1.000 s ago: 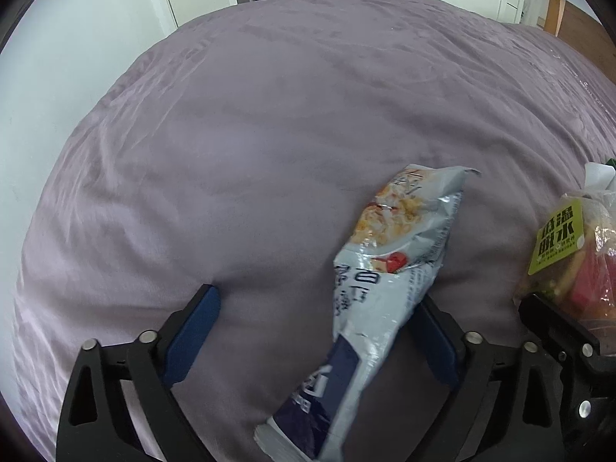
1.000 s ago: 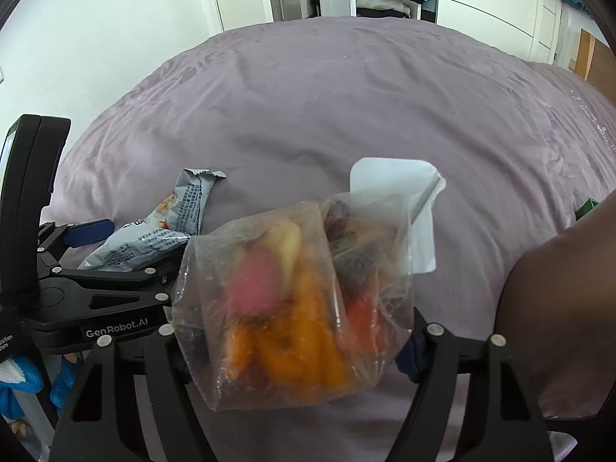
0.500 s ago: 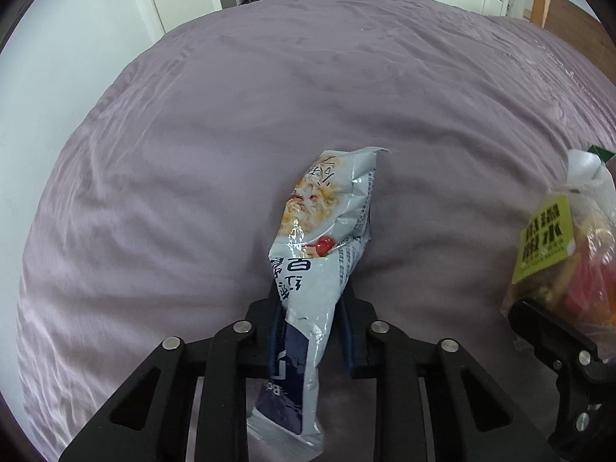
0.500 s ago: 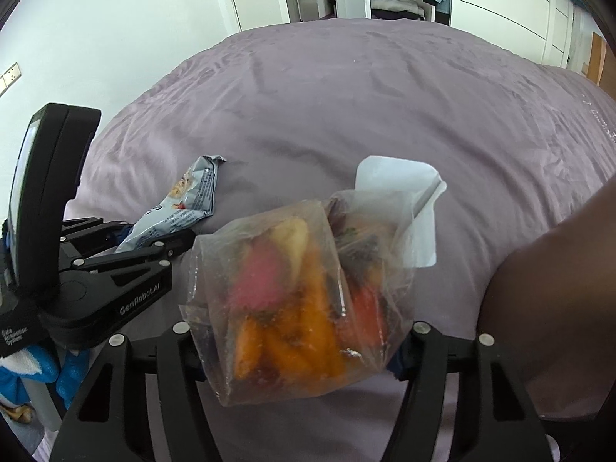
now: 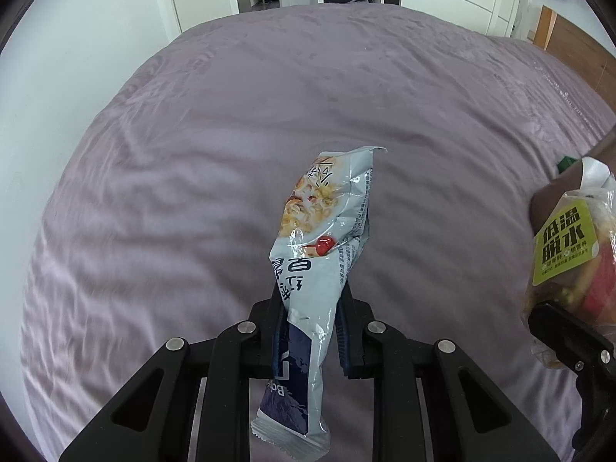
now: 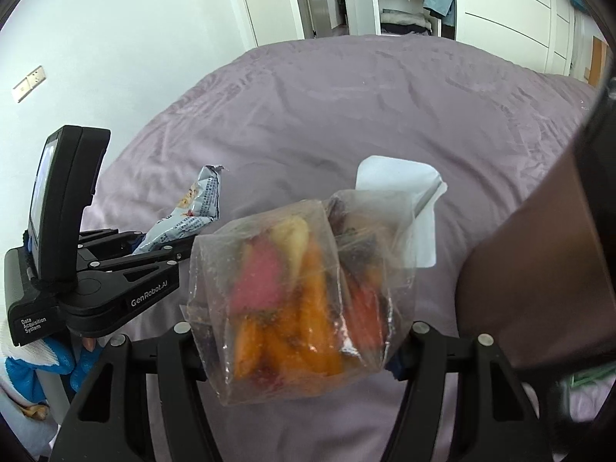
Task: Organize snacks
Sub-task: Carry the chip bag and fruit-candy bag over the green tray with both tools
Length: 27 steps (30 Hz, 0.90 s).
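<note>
Both grippers w/ snack bags (image 5: 323,254)

Open bedspread ahead, brown box at the right

The purple bedspread (image 5: 238,146) lies bare toward its far edge; a brown box (image 6: 539,281) blocks its right side, near the clear snack bag (image 6: 300,292).

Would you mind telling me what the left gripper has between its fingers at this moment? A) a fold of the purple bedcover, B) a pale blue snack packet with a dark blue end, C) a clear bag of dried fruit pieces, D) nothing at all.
B: in the left wrist view the left gripper is shut on the pale blue snack packet, whose dark blue end hangs below the jaws, clear of the purple bedcover.
</note>
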### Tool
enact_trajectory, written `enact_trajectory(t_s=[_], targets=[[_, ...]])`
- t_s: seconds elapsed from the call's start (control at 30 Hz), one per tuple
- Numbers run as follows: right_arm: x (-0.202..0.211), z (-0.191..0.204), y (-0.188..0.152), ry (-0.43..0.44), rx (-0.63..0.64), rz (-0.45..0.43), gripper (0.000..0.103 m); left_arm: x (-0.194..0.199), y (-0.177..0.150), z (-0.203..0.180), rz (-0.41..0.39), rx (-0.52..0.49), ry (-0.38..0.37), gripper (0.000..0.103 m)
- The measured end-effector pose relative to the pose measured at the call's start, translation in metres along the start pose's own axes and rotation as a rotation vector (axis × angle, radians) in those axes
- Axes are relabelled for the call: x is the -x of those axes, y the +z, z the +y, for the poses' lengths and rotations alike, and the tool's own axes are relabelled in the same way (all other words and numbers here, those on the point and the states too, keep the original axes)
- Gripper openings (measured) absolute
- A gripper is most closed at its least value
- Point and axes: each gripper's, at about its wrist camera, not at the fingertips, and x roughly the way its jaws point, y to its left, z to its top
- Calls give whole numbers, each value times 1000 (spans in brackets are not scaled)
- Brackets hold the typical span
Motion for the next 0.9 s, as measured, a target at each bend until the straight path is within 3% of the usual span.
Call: enact_trajectory(t_s=[0.47, 0.9], targets=[[104, 27, -73, 17, 27, -30, 75, 96, -74, -17, -23, 18, -9, 18], [178, 10, -131, -46, -34, -90, 75, 163, -136, -51, -49, 3, -23, 18]])
